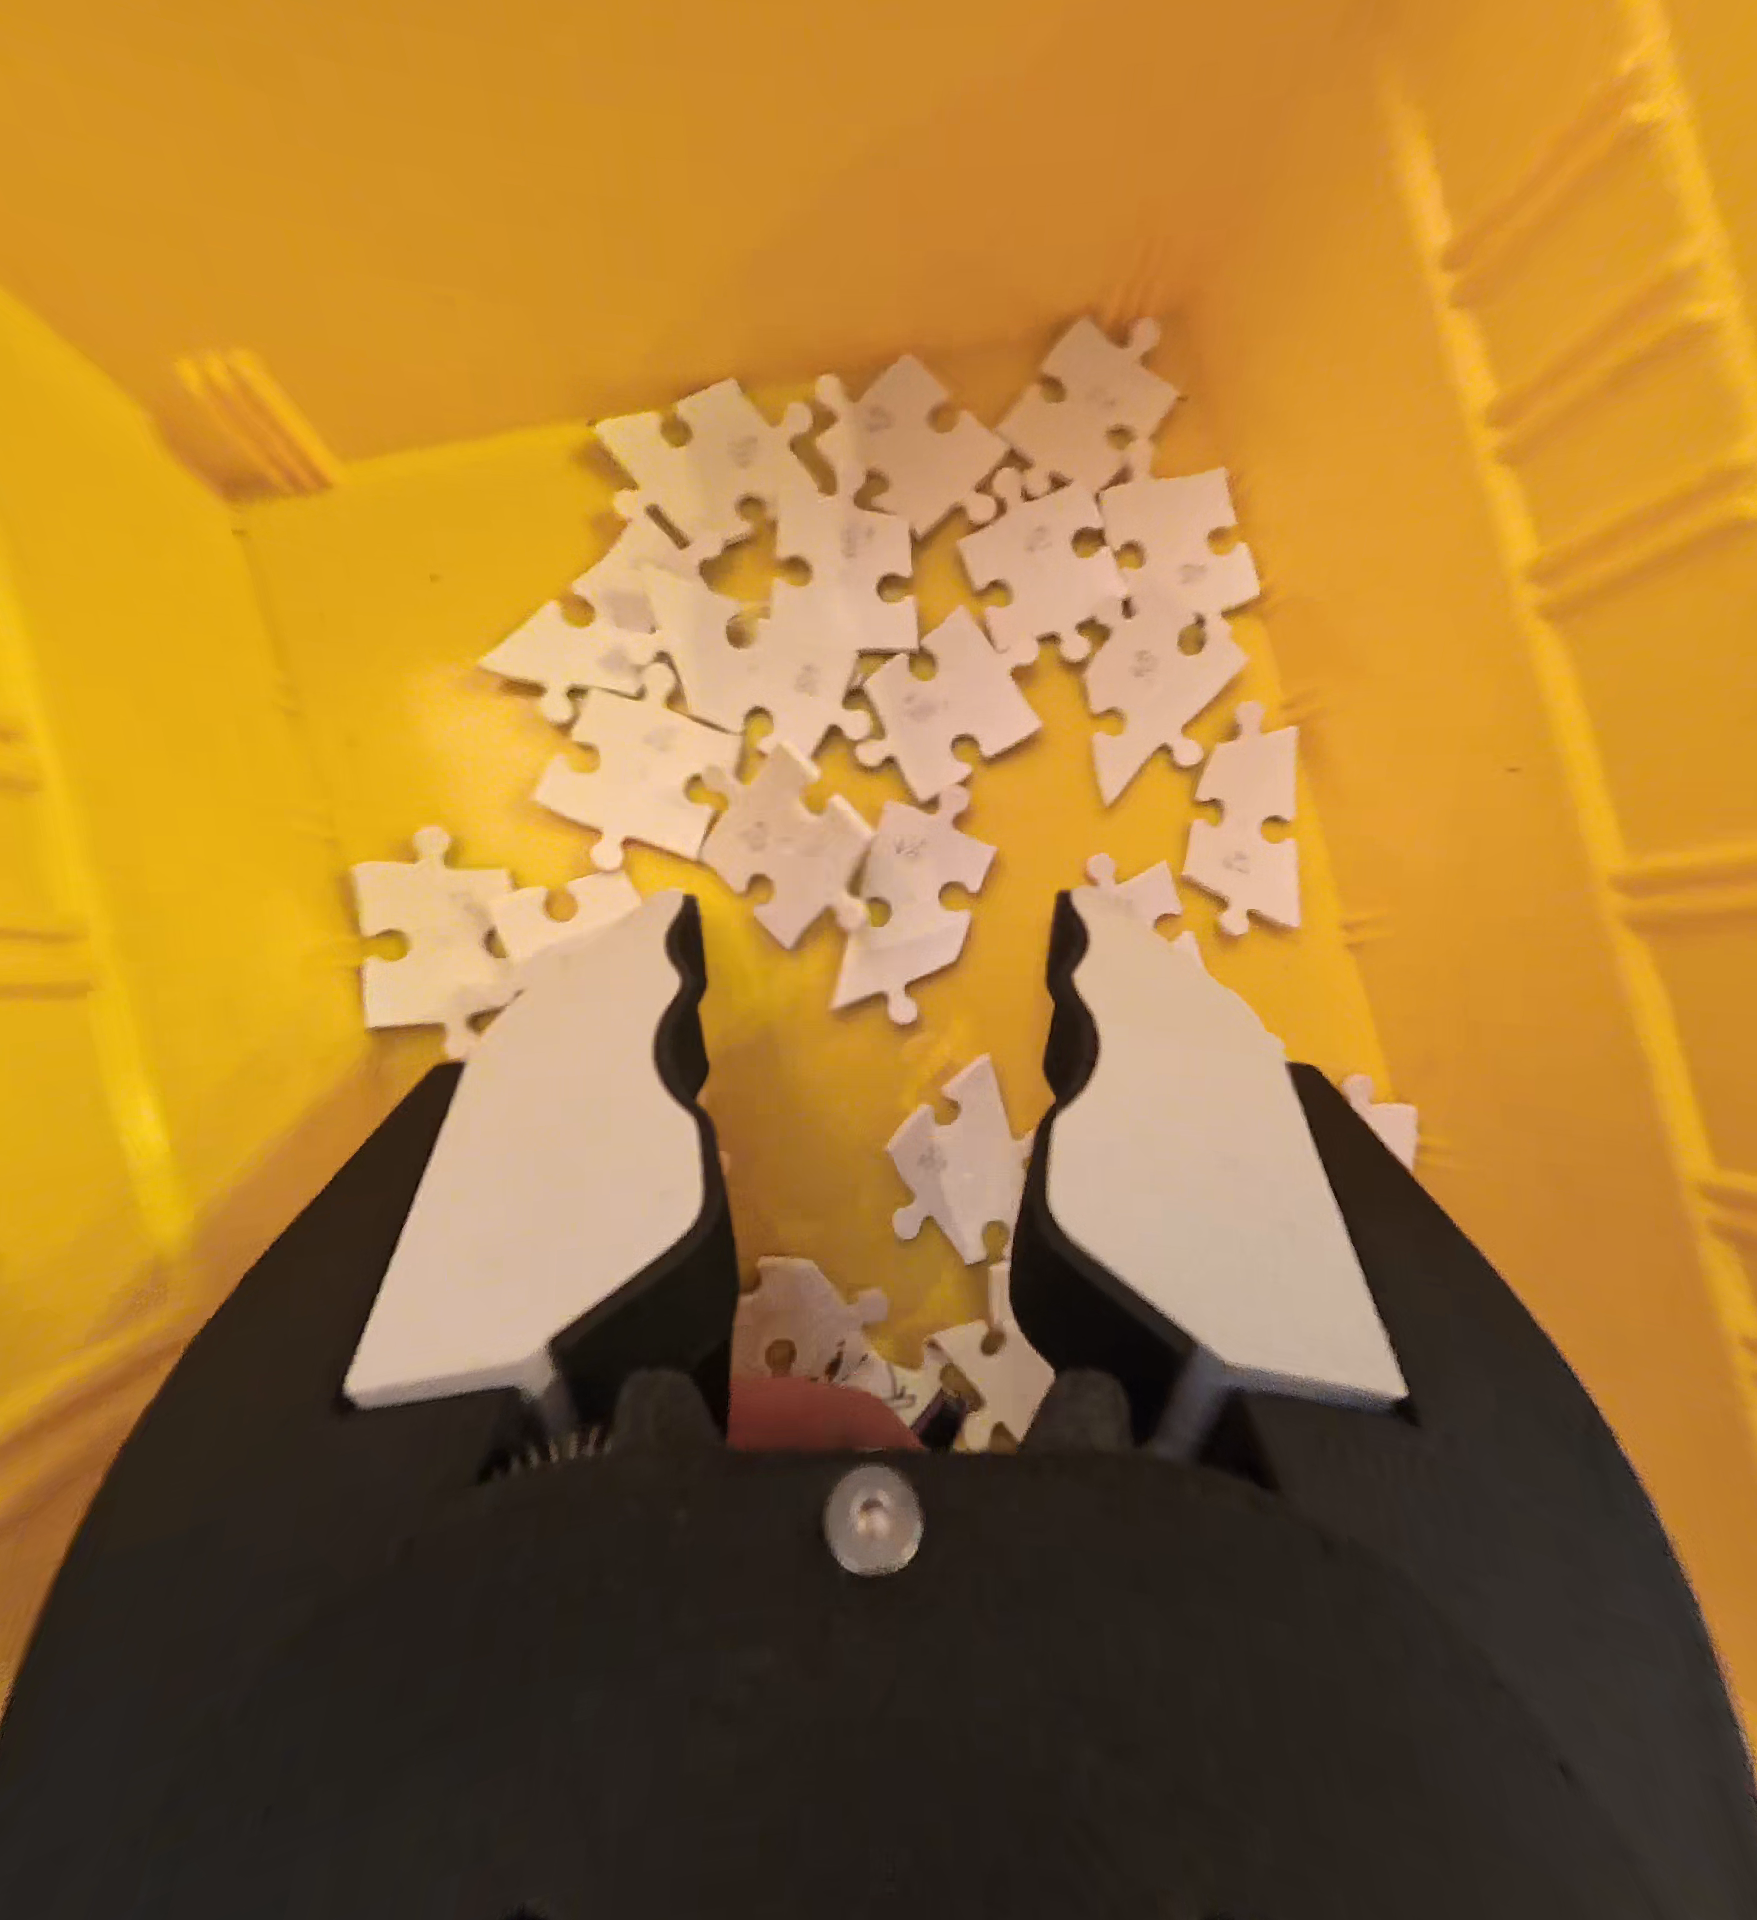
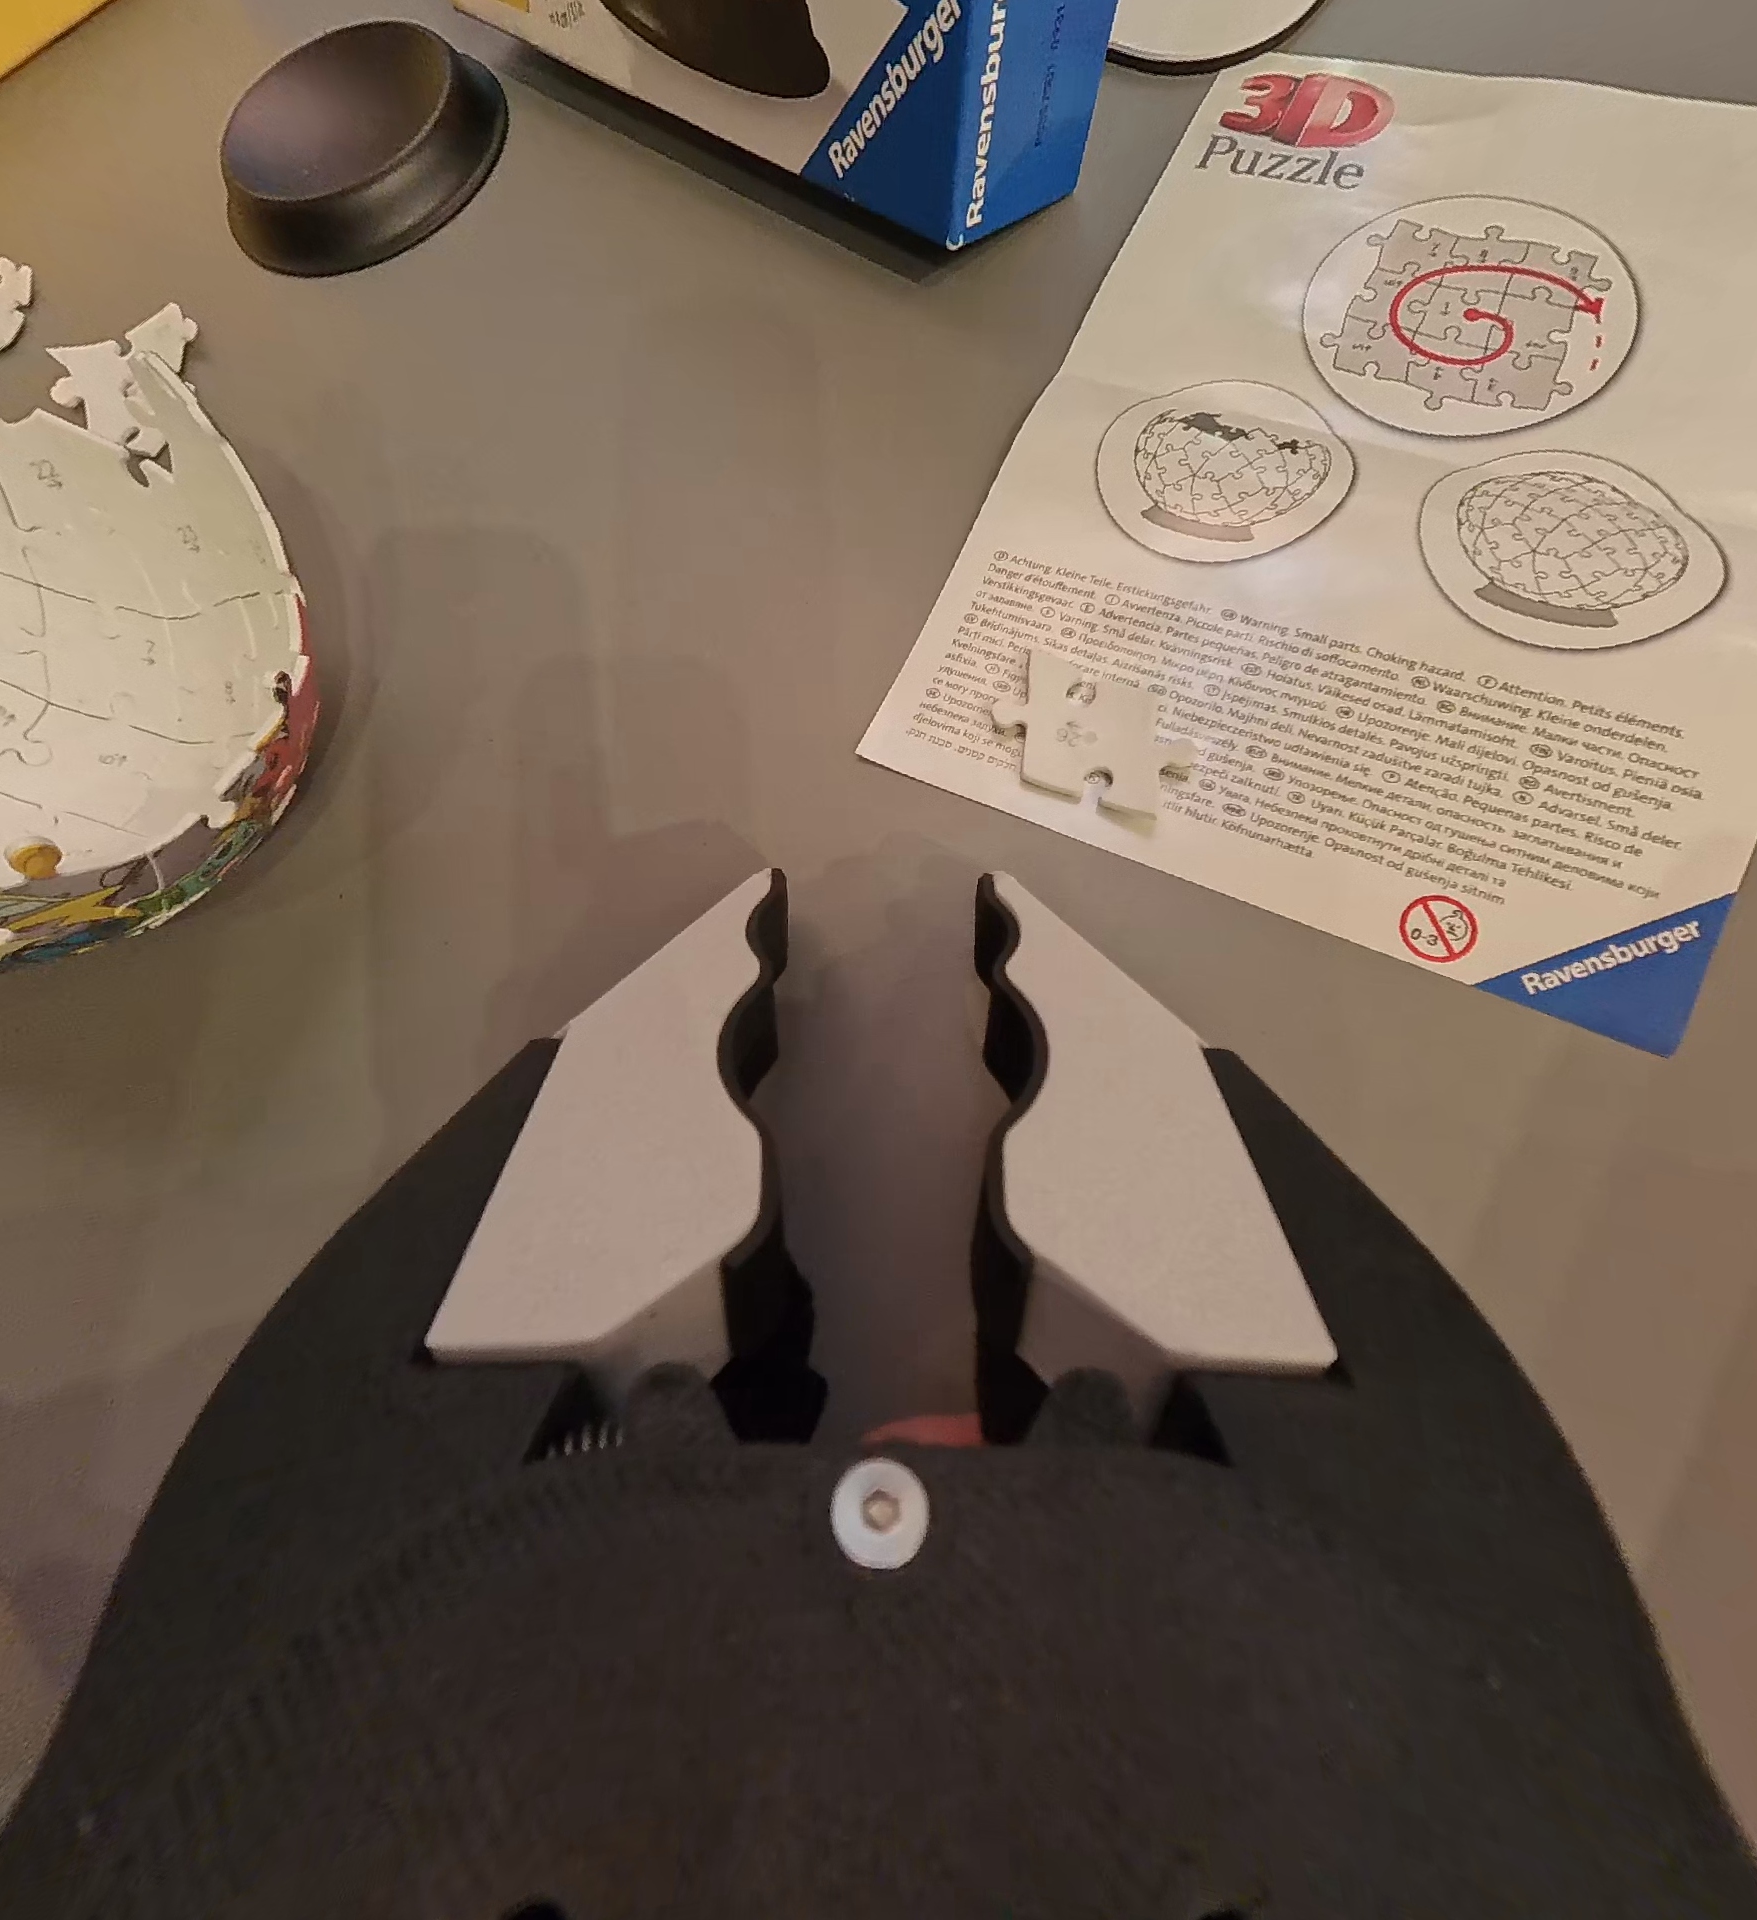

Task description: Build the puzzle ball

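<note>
Left gripper (image 1: 876, 904), jaws wide and empty, inside the yellow bin (image 1: 957, 208); white puzzle pieces (image 1: 853, 623) heaped just ahead. Right gripper (image 2: 879, 881), jaws narrowly parted, holds nothing.

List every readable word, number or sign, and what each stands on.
Writing not copied out; its bearers:
blue box: lettering on edges.
instruction sheet: heading, fine print, red prohibition sign.
loose piece on the sheet: a number.
half-built ball: numbers inside.
pieces in yellow bin: marks too blurred.
</note>
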